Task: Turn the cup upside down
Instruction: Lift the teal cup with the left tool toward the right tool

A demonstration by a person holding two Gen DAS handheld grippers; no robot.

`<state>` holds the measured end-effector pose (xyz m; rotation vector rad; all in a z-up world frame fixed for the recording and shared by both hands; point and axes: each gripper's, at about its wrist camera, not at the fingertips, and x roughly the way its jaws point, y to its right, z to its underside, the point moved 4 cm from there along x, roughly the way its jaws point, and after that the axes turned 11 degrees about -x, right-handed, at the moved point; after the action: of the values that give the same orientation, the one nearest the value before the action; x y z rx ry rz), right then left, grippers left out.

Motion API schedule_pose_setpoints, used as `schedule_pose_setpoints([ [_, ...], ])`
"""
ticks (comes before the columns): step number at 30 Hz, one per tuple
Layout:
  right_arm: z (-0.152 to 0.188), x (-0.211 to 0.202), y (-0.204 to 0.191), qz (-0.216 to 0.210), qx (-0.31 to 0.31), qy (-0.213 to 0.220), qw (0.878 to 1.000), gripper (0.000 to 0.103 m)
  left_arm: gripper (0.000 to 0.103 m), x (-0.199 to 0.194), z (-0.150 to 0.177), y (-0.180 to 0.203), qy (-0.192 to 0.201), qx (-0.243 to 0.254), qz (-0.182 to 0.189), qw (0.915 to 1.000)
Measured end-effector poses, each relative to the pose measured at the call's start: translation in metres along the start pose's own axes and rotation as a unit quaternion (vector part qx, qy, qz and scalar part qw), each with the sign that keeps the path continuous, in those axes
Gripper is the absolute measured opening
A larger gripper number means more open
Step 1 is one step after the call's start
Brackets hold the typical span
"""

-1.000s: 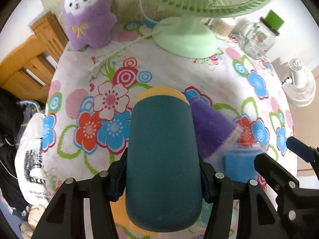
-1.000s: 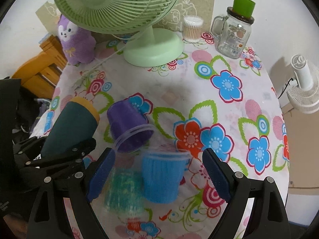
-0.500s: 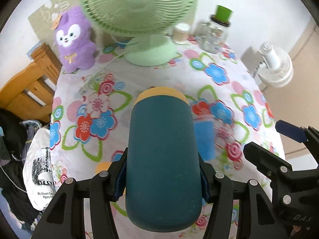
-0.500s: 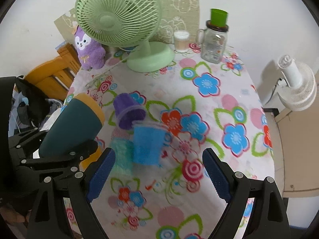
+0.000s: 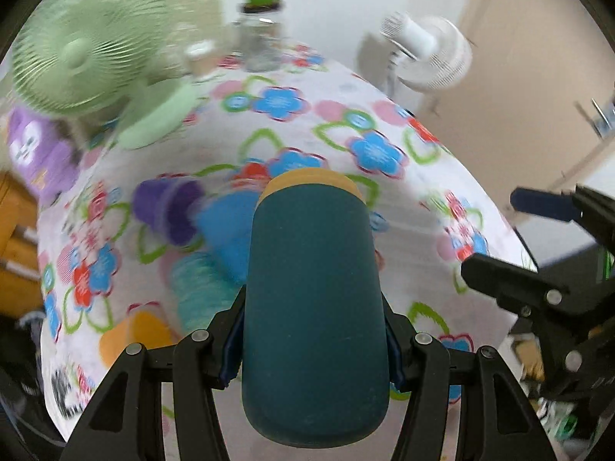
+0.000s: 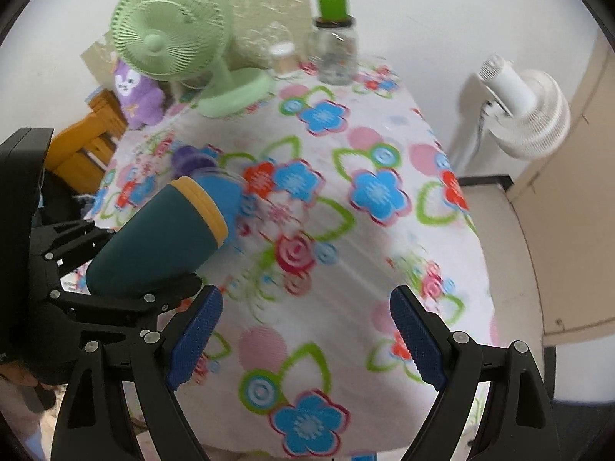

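You held the cup (image 5: 313,307) clamped between the jaws of your left gripper (image 5: 313,340), lifted clear of the table (image 6: 384,230) and lying roughly level, its yellow rim (image 6: 203,207) pointing away from you and its rounded dark green base toward the camera. Your right gripper (image 6: 305,340) hung on the near right with its blue pads (image 6: 194,340) spread wide and nothing between them. As I judge it, you were in the middle of the flip: the cup was up but neither turned over nor set down. The next move would call for rolling your left wrist until the yellow rim faced the cloth, then lowering the cup onto a bare flowered patch, away from the purple cup (image 5: 169,207), blue cup (image 5: 226,226), teal cup (image 5: 200,292) and orange cup (image 5: 132,340) crowded on the near left. Much was smeared by motion, so I could not tell which of those cups stood upright or lay on their sides. The cup's mouth was hidden in both views, and the blue cup was partly covered by it in the right view
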<state>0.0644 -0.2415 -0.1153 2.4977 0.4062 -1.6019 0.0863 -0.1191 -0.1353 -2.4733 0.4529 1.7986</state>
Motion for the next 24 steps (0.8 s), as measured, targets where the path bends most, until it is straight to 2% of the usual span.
schedule_pose_setpoints([
  [8, 0.044, 0.012, 0.024, 0.033, 0.035, -0.035, 0.998, 0.091, 0.06, 0.039, 0.016, 0.038, -0.028, 0.1, 0.032, 0.9941],
  [12, 0.059, 0.022, 0.03, 0.039, 0.056, -0.05, 0.996, 0.091, 0.06, 0.06, 0.027, 0.054, -0.04, 0.153, 0.054, 0.9859],
  [15, 0.069, 0.03, 0.032, 0.044, 0.068, -0.061, 0.995, 0.091, 0.06, 0.074, 0.033, 0.061, -0.048, 0.188, 0.056, 0.9794],
  [21, 0.079, 0.046, 0.029, 0.028, 0.084, -0.071, 0.994, 0.091, 0.059, 0.101, 0.042, 0.063, -0.072, 0.228, 0.057, 0.9693],
  [24, 0.078, 0.054, 0.024, 0.019, 0.081, -0.074, 0.994, 0.091, 0.059, 0.107, 0.045, 0.06, -0.074, 0.229, 0.052, 0.9692],
])
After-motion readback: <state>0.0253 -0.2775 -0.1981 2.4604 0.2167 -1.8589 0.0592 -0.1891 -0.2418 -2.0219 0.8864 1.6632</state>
